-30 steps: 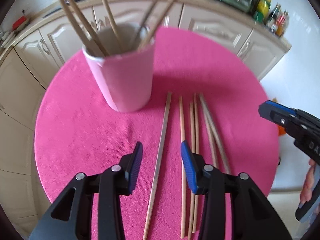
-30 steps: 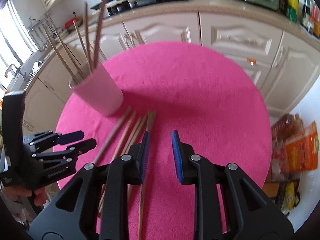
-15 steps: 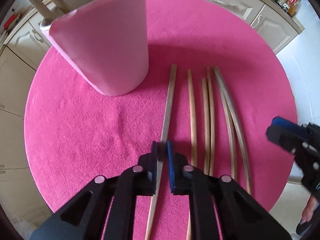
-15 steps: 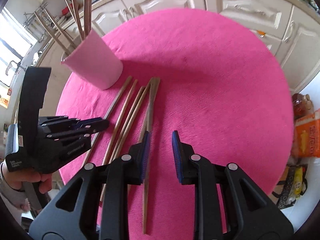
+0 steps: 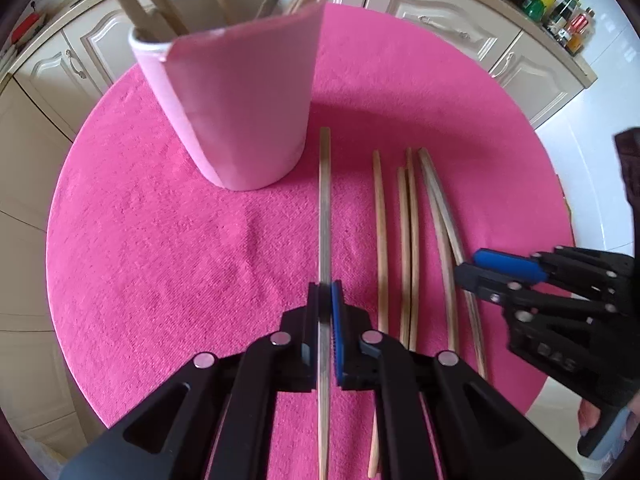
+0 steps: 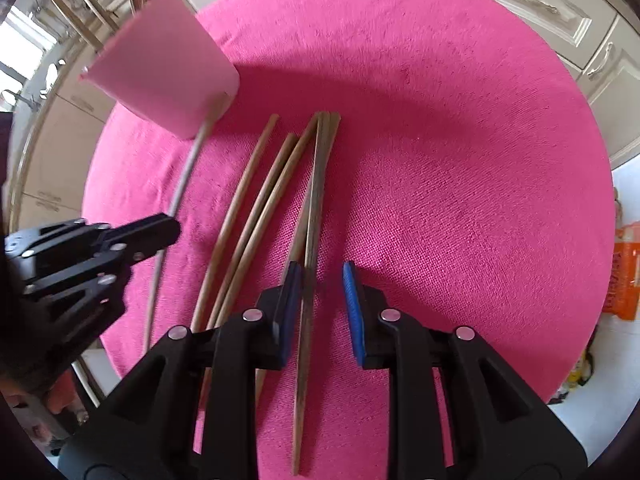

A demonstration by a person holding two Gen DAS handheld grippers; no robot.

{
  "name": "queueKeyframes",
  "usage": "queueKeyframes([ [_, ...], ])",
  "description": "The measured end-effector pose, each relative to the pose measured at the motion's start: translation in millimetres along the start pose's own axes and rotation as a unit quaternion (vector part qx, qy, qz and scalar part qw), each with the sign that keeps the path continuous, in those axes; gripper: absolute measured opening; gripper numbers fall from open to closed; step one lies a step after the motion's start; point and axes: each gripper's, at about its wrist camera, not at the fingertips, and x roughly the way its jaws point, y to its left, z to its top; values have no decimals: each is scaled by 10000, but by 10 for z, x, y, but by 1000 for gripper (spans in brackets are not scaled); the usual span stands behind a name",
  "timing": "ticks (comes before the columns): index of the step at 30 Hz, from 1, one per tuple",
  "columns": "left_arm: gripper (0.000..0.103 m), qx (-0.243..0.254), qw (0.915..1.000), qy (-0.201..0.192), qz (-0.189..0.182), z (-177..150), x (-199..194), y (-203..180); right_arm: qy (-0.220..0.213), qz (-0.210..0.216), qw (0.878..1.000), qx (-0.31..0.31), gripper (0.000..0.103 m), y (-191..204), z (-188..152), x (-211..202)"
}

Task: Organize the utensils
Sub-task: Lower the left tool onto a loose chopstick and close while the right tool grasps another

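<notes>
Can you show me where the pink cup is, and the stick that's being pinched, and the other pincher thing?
pink cup point(image 5: 240, 112): left wrist view, on its side wall.
pinched chopstick point(image 5: 325, 208): left wrist view, mid-shaft ahead of the shut fingers.
right gripper point(image 6: 318, 280): right wrist view, midway between its open fingertips.

Pink tablecloth; cream cabinets behind; bottles on counter; orange packet on floor.

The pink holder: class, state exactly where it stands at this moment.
In the left wrist view the pink holder stands upright at upper left on the pink tablecloth, chopsticks inside, just left of the far tip of the chopstick pinched by the left gripper.
</notes>
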Motion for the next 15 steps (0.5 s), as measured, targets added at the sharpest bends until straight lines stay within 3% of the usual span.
queueKeyframes([
  [6,6,121,9997,-194,-69,-87,-190,37,95,-406,9987,-291,18,122,48,22],
  [9,6,157,9995,-279,-85,-127,-269,56,82,-570,9976,-379,11,167,57,37],
  [15,6,301,9978,-553,-207,-197,-508,88,12,-175,9998,-17,7,-28,11,-51],
])
